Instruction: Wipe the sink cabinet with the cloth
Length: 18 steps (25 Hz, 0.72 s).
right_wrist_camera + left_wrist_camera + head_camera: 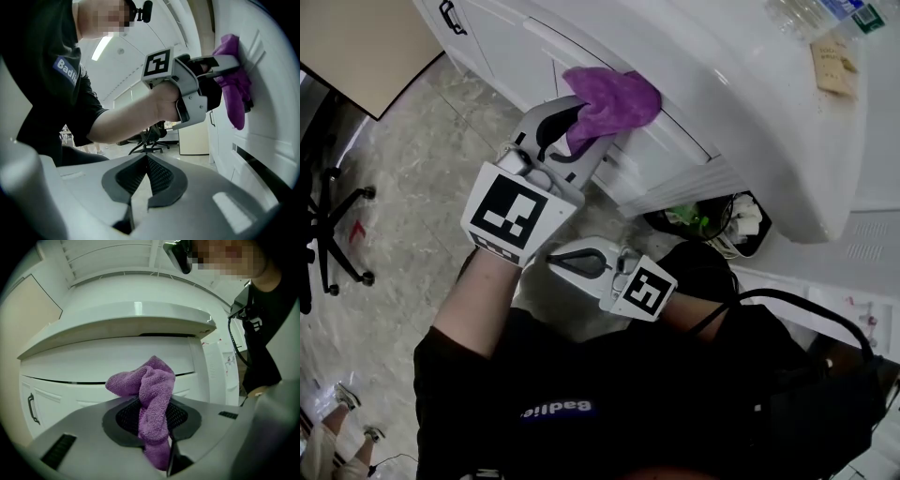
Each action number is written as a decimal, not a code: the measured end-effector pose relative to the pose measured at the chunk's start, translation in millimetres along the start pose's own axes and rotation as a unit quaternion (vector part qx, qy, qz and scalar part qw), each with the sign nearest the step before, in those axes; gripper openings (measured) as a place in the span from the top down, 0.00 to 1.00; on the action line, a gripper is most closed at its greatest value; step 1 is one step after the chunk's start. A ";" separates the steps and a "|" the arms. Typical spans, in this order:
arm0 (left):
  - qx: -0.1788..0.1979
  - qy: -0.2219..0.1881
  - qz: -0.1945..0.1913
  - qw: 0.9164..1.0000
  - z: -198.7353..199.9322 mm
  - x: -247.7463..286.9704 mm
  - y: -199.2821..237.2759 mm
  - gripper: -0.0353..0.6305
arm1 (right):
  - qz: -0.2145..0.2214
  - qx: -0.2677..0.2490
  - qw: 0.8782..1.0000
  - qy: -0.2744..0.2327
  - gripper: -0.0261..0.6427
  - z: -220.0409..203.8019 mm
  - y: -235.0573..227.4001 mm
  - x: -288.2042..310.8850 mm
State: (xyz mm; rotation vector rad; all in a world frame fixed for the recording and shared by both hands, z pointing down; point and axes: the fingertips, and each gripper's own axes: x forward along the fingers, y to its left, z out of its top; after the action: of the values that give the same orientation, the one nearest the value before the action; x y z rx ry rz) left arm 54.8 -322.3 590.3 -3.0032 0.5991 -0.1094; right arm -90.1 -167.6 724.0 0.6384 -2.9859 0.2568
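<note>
Now left gripper (581, 127) fingers (546, 117) grasp cloth (619, 98) against sink cabinet (694, 159); right gripper (558, 261) fingers (591, 251) clenched, empty; bin (661, 223) holds rubbish (689, 216).

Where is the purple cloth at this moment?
In the head view the purple cloth is upper centre, clamped in the left claw against the sink cabinet front.

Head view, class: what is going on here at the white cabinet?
A person holds a gripper in each hand. The left gripper has its jaws shut on a purple cloth and holds it against the white front of the sink cabinet. The right gripper hangs lower, off the cabinet, with its jaws closed on nothing.
</note>
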 end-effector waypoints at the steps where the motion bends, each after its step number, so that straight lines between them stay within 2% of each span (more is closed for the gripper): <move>1: 0.003 0.003 -0.017 1.000 -0.1 1.3 -10.6 0.80 | 0.000 -0.002 1.000 0.001 0.96 -0.2 0.8 -0.5; 8: -0.003 0.000 -0.096 0.995 4.4 6.9 -59.7 0.80 | 0.001 -0.028 1.000 0.000 0.96 22.1 1.3 -18.5; 12: -0.009 -0.006 -0.136 0.991 5.9 9.1 -82.0 0.80 | 0.003 -0.055 0.998 0.035 0.96 33.0 7.7 -43.2; 15: -0.014 -0.007 -0.164 0.986 7.6 10.1 -95.6 0.80 | -0.004 -0.044 0.998 0.050 0.96 32.5 17.7 -65.2; 18: -0.020 -0.013 -0.173 0.985 9.0 10.2 -101.1 0.80 | -0.028 -0.019 0.999 0.034 0.96 37.0 25.3 -81.0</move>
State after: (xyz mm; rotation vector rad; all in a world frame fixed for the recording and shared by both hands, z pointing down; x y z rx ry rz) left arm 103.4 -232.6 591.0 -3.1106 0.0727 -0.0796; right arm -28.3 -119.2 675.0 0.6943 -2.8952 0.2137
